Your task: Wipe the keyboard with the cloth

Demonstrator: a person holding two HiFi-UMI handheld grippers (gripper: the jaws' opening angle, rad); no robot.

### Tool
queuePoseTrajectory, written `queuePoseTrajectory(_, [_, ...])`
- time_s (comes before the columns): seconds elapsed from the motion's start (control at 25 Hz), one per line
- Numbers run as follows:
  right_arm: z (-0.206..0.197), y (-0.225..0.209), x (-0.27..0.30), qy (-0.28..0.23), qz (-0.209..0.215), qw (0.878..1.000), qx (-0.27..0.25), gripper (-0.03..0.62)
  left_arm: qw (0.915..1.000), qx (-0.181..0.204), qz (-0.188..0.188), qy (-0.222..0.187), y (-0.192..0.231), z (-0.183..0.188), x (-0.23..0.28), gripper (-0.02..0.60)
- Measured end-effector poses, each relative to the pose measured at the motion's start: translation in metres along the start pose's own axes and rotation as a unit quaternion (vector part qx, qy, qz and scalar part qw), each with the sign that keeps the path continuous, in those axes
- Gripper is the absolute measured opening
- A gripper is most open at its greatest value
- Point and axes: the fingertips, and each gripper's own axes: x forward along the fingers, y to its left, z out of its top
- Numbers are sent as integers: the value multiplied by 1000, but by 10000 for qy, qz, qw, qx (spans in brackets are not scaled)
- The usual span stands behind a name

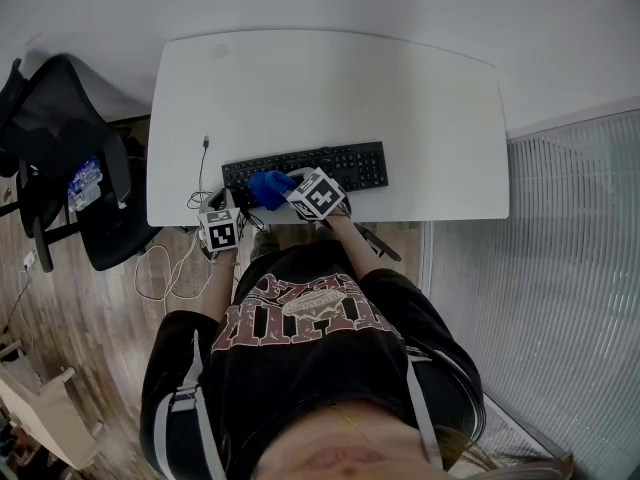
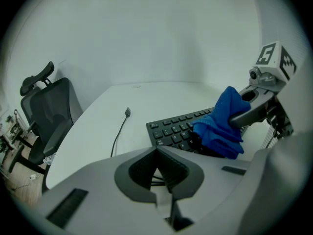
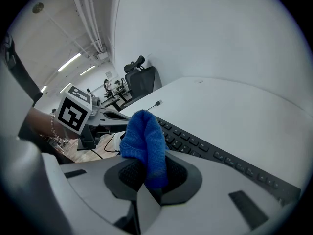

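Observation:
A black keyboard (image 1: 320, 164) lies along the near edge of the white desk (image 1: 330, 88). A bunched blue cloth (image 1: 268, 187) is clamped in my right gripper (image 1: 283, 190), which is shut on it over the keyboard's left end; the cloth (image 3: 145, 143) rises from between the jaws in the right gripper view. From the left gripper view the cloth (image 2: 221, 122) hangs over the keyboard (image 2: 180, 129). My left gripper (image 1: 226, 211) hovers at the desk's front edge, left of the keyboard; its jaws (image 2: 157, 170) stand shut with nothing between them.
A thin black cable (image 1: 203, 166) with a plug end lies on the desk left of the keyboard. A black office chair (image 1: 70, 158) stands to the left of the desk. More cables (image 1: 165, 263) hang off the front edge. A wall of blinds (image 1: 570, 268) is to the right.

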Motion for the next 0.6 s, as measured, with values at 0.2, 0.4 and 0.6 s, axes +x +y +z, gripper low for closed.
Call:
queuePoseTrajectory(0.2, [-6,-7,-8,9,-88,10000,-18,64,10000,4,10,7,0,0,-1,35])
queuePoseTrajectory(0.4, [-13,-18,-18,34,-184,9998,-63,64,10000,7,28,16,0,0,-1,35])
queuePoseTrajectory(0.6, [-17,-28,-26,18,-203,9998,-5,64,10000,-9,33,22,0,0,-1,35])
